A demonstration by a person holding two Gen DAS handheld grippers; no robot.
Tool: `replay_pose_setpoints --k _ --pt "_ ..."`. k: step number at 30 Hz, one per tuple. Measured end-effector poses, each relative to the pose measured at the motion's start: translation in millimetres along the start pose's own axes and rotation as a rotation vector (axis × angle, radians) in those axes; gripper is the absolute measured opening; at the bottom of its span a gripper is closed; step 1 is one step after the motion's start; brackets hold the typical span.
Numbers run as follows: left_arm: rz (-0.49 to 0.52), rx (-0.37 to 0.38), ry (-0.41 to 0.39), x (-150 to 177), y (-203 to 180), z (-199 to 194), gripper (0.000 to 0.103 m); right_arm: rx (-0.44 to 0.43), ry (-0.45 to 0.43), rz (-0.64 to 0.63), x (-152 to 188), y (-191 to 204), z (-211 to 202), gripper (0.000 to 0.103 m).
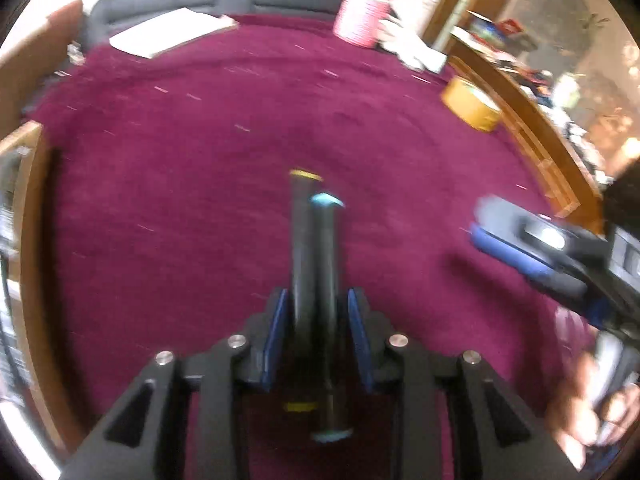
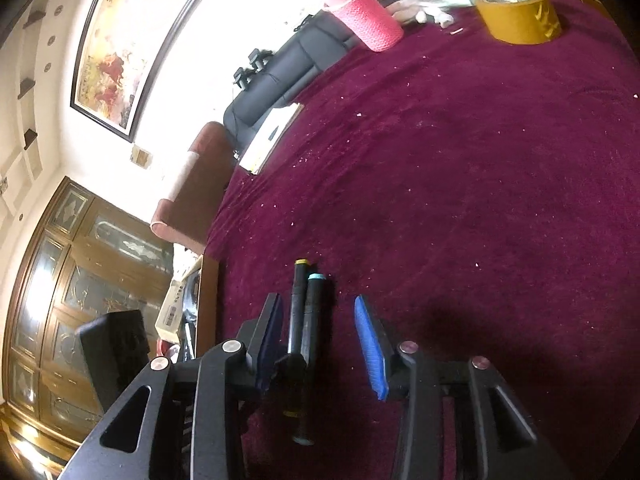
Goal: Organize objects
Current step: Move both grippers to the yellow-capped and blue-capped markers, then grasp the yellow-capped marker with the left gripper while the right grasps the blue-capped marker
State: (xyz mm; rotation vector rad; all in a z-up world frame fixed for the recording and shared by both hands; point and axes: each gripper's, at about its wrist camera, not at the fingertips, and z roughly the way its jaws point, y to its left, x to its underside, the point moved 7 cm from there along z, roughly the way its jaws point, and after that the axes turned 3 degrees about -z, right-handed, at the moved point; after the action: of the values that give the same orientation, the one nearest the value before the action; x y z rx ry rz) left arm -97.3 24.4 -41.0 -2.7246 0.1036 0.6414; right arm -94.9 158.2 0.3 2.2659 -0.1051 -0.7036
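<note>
Two black markers lie side by side on the maroon cloth [image 1: 180, 200], one with yellow caps [image 1: 301, 240] and one with light blue caps [image 1: 326, 248]. My left gripper [image 1: 317, 294] straddles them, its blue pads a sliver off each side, open. In the right wrist view a like pair, yellow-capped [image 2: 297, 312] and blue-capped [image 2: 311, 320], lies between the fingers of my right gripper [image 2: 317, 298], close to its left pad with a wide gap to the right pad. I cannot tell if it is the same pair. The right gripper [image 1: 480, 218] also shows blurred at the right of the left wrist view.
A pink woven basket [image 1: 362, 16] [image 2: 368, 20] and a roll of tan tape [image 1: 472, 104] [image 2: 518, 12] stand at the far side. White papers [image 1: 172, 32] lie far left by a black sofa. A hand [image 1: 592, 412] shows at the lower right. The wooden table rim [image 1: 536, 148] runs along the right.
</note>
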Motion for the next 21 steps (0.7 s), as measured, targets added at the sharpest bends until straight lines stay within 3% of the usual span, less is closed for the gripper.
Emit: replay_pose_setpoints --k 3,6,15,18,21 --pt "-0.011 0.077 0.0 1 -7 -6 0.029 0.014 0.003 -0.015 0 -1 1 0.042" --pt "-0.029 0.002 -0.022 -7 8 -7 0.029 0.024 0.016 -0.021 3 -2 3 0.042" --pt "-0.019 0.049 -0.004 -11 -9 7 0.031 0.221 0.037 -0.096 3 -19 8 0.042" --pt "0.006 0.005 0.002 -12 -14 15 0.031 0.324 0.087 -0.178 7 -22 17 0.042" --pt "0.026 -0.055 0.004 -12 -14 22 0.032 0.375 0.11 -0.256 12 -20 23 0.042"
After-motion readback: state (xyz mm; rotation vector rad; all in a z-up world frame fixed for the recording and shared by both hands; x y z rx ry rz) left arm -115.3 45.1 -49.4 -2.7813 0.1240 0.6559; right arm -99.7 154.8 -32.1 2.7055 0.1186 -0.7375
